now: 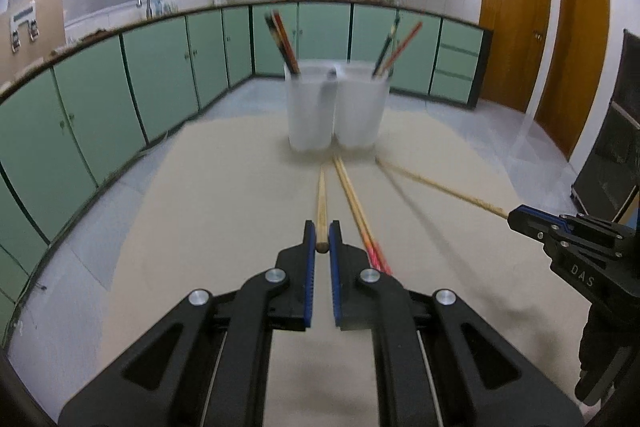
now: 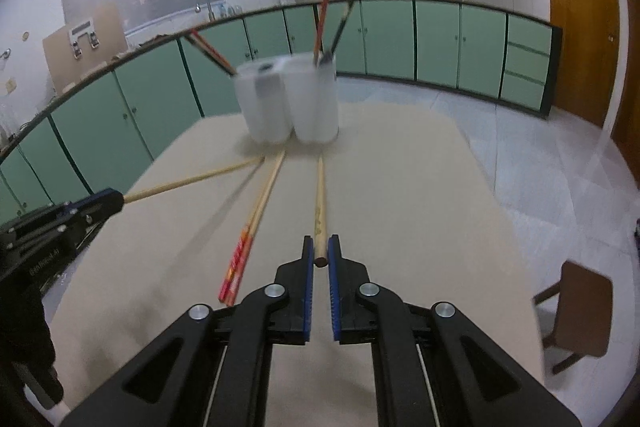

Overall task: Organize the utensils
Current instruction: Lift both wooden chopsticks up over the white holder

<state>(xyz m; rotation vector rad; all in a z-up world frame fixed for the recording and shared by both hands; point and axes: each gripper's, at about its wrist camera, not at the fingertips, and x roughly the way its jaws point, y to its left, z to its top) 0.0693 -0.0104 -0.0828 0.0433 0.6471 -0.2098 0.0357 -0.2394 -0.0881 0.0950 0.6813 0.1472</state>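
Two plain wooden chopsticks are each pinched at the thick end by a gripper, with the two white cups as the landmark for everything else. The left gripper [image 1: 322, 235] has its blue-padded jaws closed almost fully on the butt of one wooden chopstick [image 1: 321, 203], whose thin tip reaches toward the foot of the left cup [image 1: 310, 107]. The right gripper [image 2: 320, 249] is likewise clamped nearly closed on the second wooden chopstick [image 2: 320, 203], whose tip points at the base of the right cup [image 2: 314, 103]. Both tools slope downward toward the cups from the near side of the table, side by side and well apart; in the left wrist view the right gripper [image 1: 520, 217] enters from the right edge, and in the right wrist view the left gripper [image 2: 108, 201] comes in from the left edge, a dark glove or sleeve behind it.

Between the two held sticks, a pair of chopsticks with red patterned ends [image 2: 248, 231] lies flat on the beige table [image 2: 420, 207], thin tips just in front of the cups. Dark and red chopsticks [image 1: 282, 41] stand tilted in the left cup, others [image 2: 322, 27] in the right cup. Behind the cups run green cabinets [image 1: 160, 67]; a wooden chair [image 2: 580, 311] stands off to their right
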